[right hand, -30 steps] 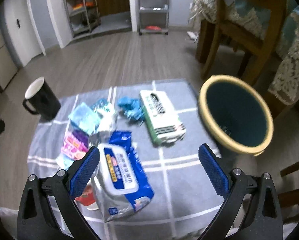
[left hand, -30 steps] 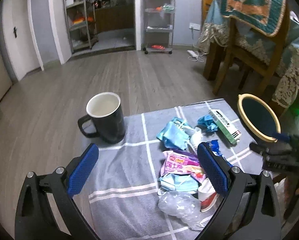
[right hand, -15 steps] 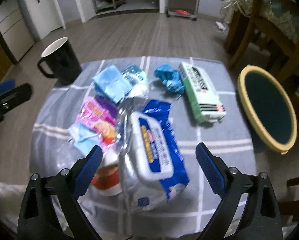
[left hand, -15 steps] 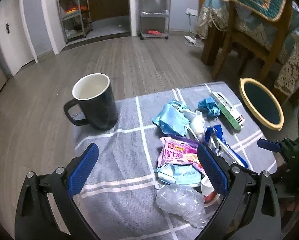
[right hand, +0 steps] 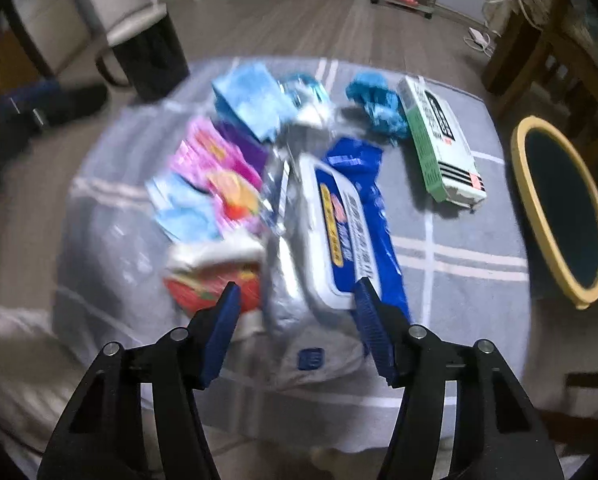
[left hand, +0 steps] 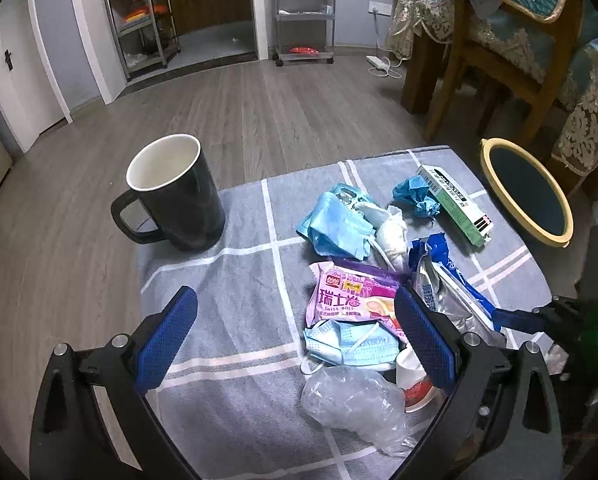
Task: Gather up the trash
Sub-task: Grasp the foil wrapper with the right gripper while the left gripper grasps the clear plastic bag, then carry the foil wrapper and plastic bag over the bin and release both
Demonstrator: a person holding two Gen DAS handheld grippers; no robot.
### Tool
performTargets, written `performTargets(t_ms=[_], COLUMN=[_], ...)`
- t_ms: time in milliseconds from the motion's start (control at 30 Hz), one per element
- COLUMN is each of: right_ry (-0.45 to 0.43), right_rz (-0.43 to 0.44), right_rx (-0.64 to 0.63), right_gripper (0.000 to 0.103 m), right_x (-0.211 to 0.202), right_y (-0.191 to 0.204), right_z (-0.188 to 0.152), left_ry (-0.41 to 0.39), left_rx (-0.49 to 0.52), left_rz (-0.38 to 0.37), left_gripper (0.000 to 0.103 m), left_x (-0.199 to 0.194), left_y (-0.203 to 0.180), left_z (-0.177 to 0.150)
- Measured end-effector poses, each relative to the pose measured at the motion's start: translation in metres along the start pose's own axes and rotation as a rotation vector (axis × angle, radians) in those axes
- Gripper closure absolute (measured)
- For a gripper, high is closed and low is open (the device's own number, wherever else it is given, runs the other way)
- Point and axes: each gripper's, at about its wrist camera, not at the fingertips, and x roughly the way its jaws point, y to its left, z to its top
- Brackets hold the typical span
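Note:
Trash lies on a grey checked cloth (left hand: 239, 280): a blue-and-silver wipes pack (right hand: 331, 220), a pink Swiss roll wrapper (left hand: 351, 300), blue face masks (left hand: 335, 228), a green-and-white box (right hand: 439, 140), clear crumpled plastic (left hand: 355, 404) and a red-and-white cup (right hand: 215, 276). A yellow-rimmed bin (right hand: 559, 208) stands off the cloth's right edge. My right gripper (right hand: 297, 308) is half closed, its jaws on either side of the wipes pack's near end. My left gripper (left hand: 295, 332) is open and empty above the cloth, near the wrapper.
A black mug (left hand: 175, 192) stands at the cloth's far left corner. A wooden chair (left hand: 511, 52) and a table with a lace cloth stand behind the bin. Metal shelves (left hand: 303, 8) stand at the far wall. Wooden floor surrounds the cloth.
My right gripper has moved down to the wipes pack and its jaws have narrowed around it. My left gripper has come lower and closer to the cloth, still open.

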Motion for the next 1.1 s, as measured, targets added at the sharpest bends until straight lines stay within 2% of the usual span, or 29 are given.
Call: performTargets(t_ms=[67,233,333,400,467,600,667,733,767,867,967,1100], right_ry=[-0.018,-0.085,-0.134,-0.16,-0.175,-0.189,-0.186,-0.185,-0.185,-0.193,-0.205,-0.228], right_rz=[-0.018,-0.035,-0.032,-0.03,-0.029,-0.012,-0.002,0.002,0.005,0.01,0.022,0.05], right_rx=[-0.013,0.042,0.096,0.127,0.152,0.196,0.199,0.199,0.2,0.207,0.213,0.231], right_gripper=[0.062,0.081,0.091,0.091,0.091,0.092,0.092,0.092,0.092,0.092,0.092,0.092], right_x=[-0.002,-0.019,-0.03,-0.036,-0.039,-0.042,-0.041,-0.041,-0.041,-0.045,-0.05,-0.06], right_y=[-0.001,-0.016,-0.031,-0.039,-0.046,-0.057,-0.059,-0.059,-0.059,-0.06,-0.062,-0.068], right_z=[0.001,0.007,0.013,0.018,0.02,0.022,0.024,0.023,0.023,0.022,0.022,0.024], left_ry=[0.01,0.071,0.131,0.173,0.211,0.269,0.299,0.327,0.334,0.362,0.354,0.299], left_rx=[-0.004,0.023,0.05,0.055,0.067,0.094,0.107,0.123,0.126,0.115,0.136,0.17], left_rz=[-0.005,-0.018,-0.026,-0.047,-0.055,-0.04,-0.039,-0.036,-0.033,-0.048,-0.033,-0.017], left_gripper=[0.006,0.007,0.011,0.019,0.022,0.036,0.038,0.045,0.05,0.075,0.084,0.086], left_x=[0.002,0.011,0.019,0.024,0.028,0.036,0.039,0.044,0.046,0.05,0.045,0.029], left_y=[-0.001,-0.014,-0.022,-0.027,-0.033,-0.044,-0.048,-0.05,-0.049,-0.047,-0.048,-0.052], left_z=[-0.002,-0.013,-0.022,-0.029,-0.036,-0.049,-0.055,-0.059,-0.06,-0.06,-0.058,-0.049])
